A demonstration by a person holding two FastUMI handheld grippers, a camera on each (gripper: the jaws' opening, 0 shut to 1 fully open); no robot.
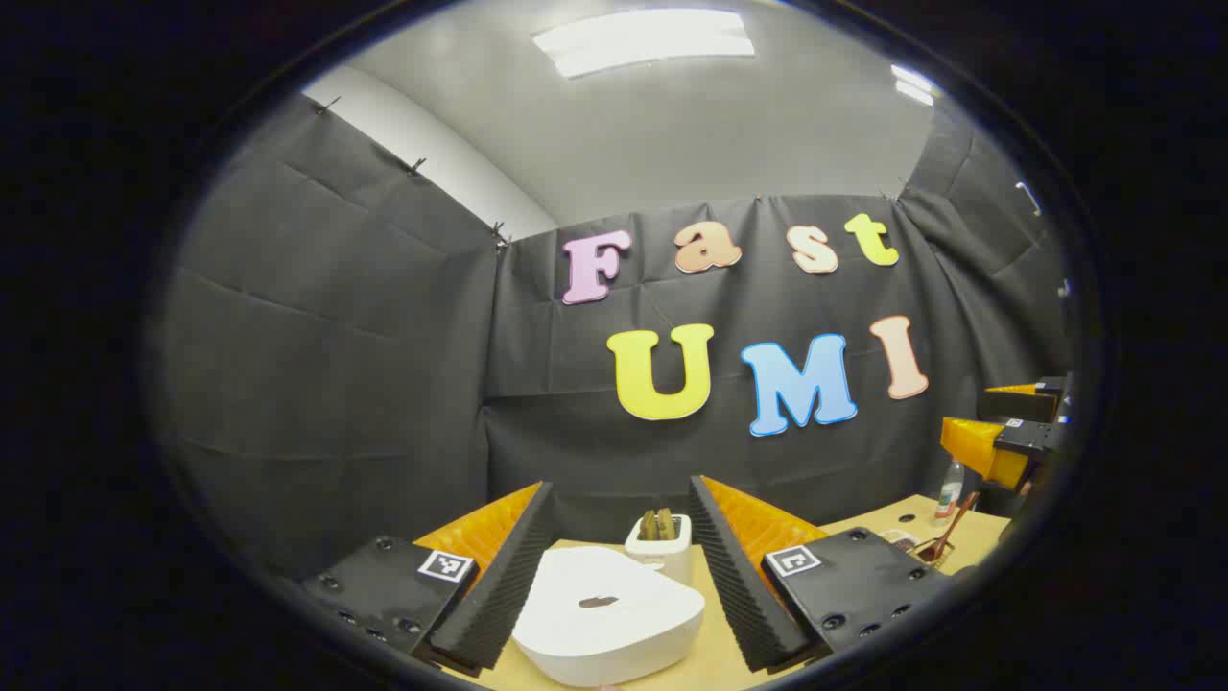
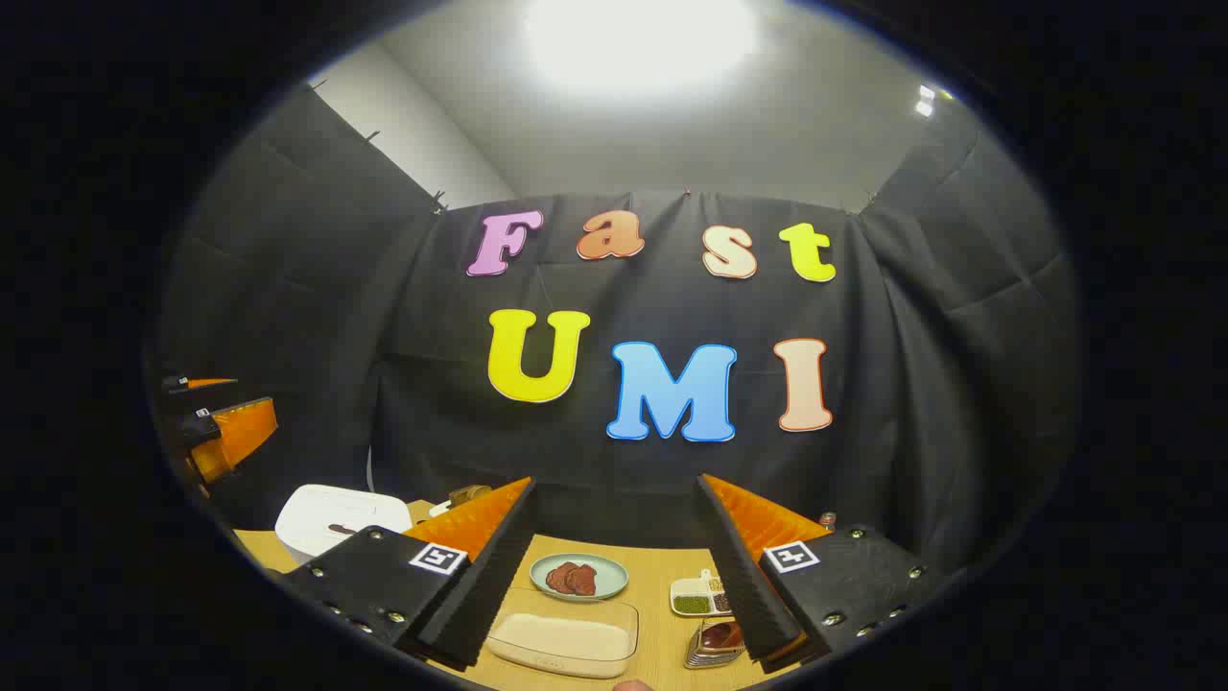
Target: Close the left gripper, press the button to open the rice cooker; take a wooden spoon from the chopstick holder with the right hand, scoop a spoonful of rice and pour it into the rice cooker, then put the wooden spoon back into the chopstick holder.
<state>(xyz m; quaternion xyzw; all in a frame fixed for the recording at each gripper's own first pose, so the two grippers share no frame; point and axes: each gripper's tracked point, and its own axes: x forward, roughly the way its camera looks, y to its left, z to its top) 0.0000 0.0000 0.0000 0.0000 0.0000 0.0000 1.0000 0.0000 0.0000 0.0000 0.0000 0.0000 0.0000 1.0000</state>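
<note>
One rice cooker (image 1: 606, 614) here, white, lid down, sitting on the wooden table (image 1: 715, 662) straight ahead in the left gripper view; a dark recess shows on top of the lid; one white chopstick holder (image 1: 660, 545) stands just behind it, with a couple of brownish handle ends poking up out of it, too small to tell which is the wooden spoon. The left gripper (image 1: 614, 566) is spread wide, nothing between its fingers, nothing touched; the cooker shows in the gap between them, below and beyond. At the right edge of this view sits the right gripper (image 1: 1003, 451), seen from the side; under it one small bottle (image 1: 949, 488) and one spoon-like utensil (image 1: 945, 537) leaning in a dish.

Over to the right gripper view; the right gripper (image 2: 614, 566) is also spread wide and holds nothing. Between its fingers, one clear rectangular tray of rice (image 2: 564, 643), pale and level, lies nearest; behind it one round greenish plate (image 2: 578, 577) carrying reddish-brown slices; to the right one small divided dish (image 2: 697, 597) with green and dark grains; one shiny ribbed metal container (image 2: 715, 645) sits just by the right finger. The rice cooker (image 2: 331, 518) shows at the left, lid shut, and the left gripper (image 2: 225, 432) hangs above it at the edge, apart from it.
</note>
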